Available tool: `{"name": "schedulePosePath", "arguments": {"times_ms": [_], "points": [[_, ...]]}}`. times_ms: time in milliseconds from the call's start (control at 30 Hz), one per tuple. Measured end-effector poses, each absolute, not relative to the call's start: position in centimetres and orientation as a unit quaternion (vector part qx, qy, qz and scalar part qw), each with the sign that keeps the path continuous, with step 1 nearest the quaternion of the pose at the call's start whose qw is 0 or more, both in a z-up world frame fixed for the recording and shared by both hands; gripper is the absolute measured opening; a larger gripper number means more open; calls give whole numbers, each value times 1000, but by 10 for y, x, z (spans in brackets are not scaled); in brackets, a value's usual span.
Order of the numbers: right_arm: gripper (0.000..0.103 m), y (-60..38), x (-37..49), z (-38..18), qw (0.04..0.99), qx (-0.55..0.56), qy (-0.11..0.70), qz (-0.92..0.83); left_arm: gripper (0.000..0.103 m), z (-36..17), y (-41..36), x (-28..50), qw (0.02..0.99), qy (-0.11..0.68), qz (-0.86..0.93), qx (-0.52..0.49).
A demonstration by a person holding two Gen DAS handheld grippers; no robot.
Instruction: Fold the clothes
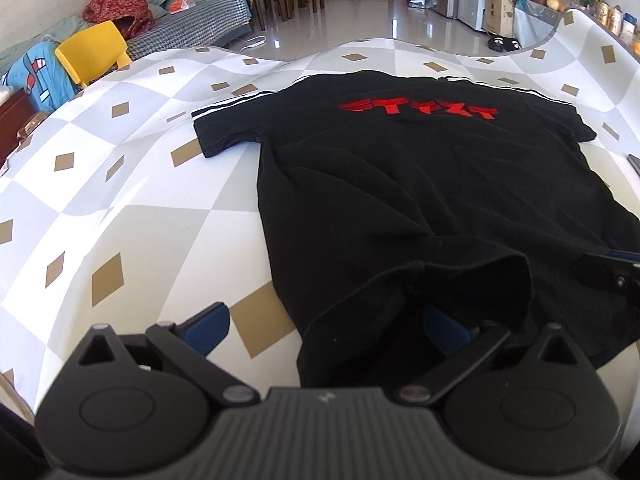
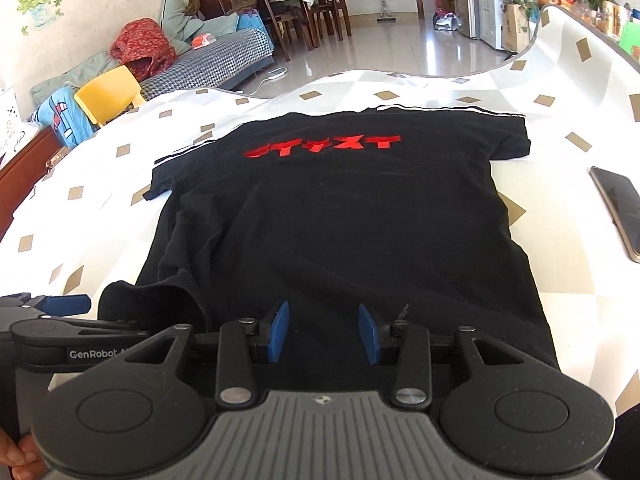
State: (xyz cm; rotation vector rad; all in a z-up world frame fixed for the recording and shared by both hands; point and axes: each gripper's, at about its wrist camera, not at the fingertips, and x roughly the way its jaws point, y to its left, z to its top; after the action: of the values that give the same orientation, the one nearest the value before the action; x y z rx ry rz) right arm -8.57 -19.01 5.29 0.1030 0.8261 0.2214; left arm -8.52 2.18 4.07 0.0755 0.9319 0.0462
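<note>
I am positioning the wide-open left gripper (image 1: 326, 330) and part-open, empty right gripper (image 2: 323, 332) at the lower-frame hem of the black T-shirt (image 2: 340, 232), lying flat on the counter (image 1: 120, 184), judging the first fold next.

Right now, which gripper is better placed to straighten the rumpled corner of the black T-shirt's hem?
Left. The left gripper has open jaws astride the rumpled hem corner of the black T-shirt. The right gripper, jaws also open, sits over flat hem further along.
</note>
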Motion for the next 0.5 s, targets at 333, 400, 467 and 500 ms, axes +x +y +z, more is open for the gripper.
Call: {"name": "schedulePosePath", "arguments": {"times_ms": [333, 400, 467, 500], "points": [[40, -198, -74, 35, 906, 63, 416, 46, 103, 24, 34, -71, 890, 444, 106, 9], [41, -201, -73, 33, 904, 69, 421, 35, 103, 25, 43, -73, 889, 437, 136, -3], [41, -206, -71, 30, 901, 77, 427, 21, 103, 28, 54, -76, 887, 429, 170, -23], [41, -208, -70, 29, 899, 80, 430, 13, 103, 29, 62, -78, 884, 427, 188, -41]]}}
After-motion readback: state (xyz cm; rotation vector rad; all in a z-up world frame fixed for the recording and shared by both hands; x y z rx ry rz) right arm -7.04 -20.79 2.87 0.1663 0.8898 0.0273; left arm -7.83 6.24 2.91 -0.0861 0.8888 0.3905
